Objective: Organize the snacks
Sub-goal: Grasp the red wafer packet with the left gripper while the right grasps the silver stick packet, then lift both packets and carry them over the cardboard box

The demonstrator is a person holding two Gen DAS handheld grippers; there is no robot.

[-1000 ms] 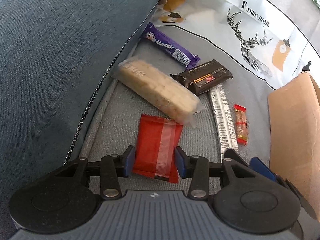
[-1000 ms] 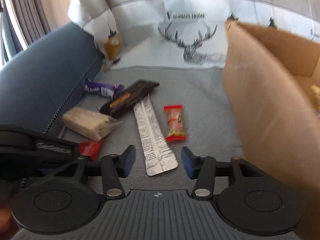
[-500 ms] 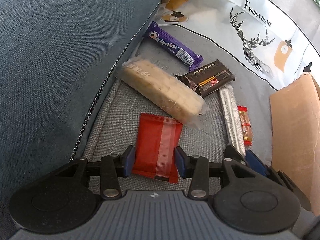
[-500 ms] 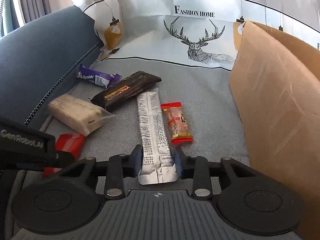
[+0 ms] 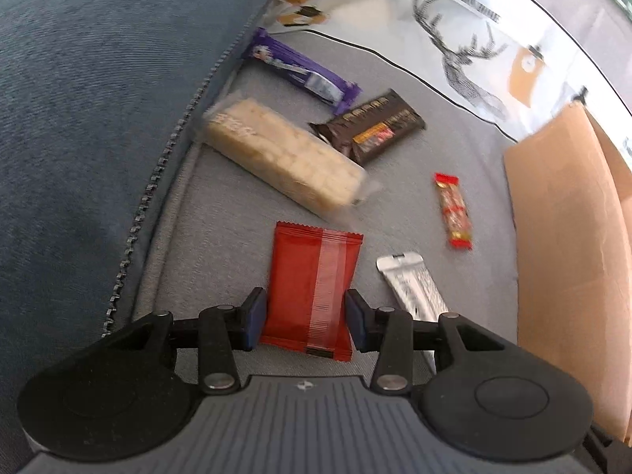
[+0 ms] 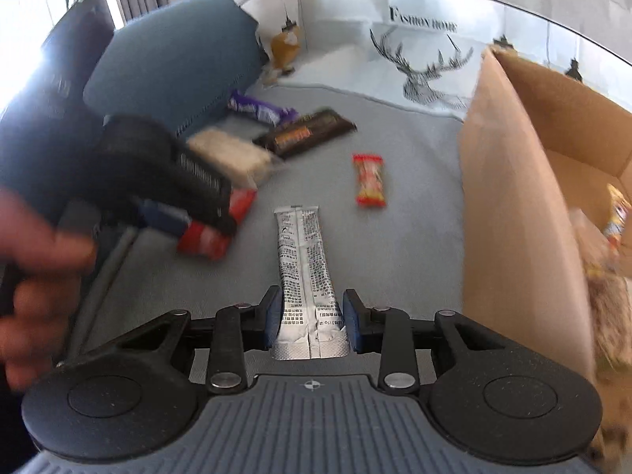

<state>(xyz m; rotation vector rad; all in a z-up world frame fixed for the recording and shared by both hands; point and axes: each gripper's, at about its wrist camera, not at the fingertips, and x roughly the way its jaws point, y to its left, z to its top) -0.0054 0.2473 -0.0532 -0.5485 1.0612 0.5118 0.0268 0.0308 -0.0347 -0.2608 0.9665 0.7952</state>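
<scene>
So the silver sachet [image 6: 306,276] is pinched at its near end by the right gripper [image 6: 312,326], whose jaws have just been closing on it, while the red packet [image 5: 312,296] is clamped in the left gripper [image 5: 304,322]. The small red candy [image 6: 370,179] is seen at about 1 o'clock from the sachet on the grey cushion [image 6: 414,237], and the cardboard box [image 6: 513,197] is stood at 3 o'clock.

Right wrist view: a hand [image 6: 35,272] at the left edge is blurred and cut off; the left hand-held gripper [image 6: 205,233] is smeared, hiding most of the red packet [image 6: 205,243]. Stuff inside the cardboard box [image 6: 513,205] is too blurred to ID. Left wrist view: silver sachet [image 5: 414,288] near end is hidden behind the gripper's body; cushion lettering [image 5: 470,0] unreadable.
</scene>
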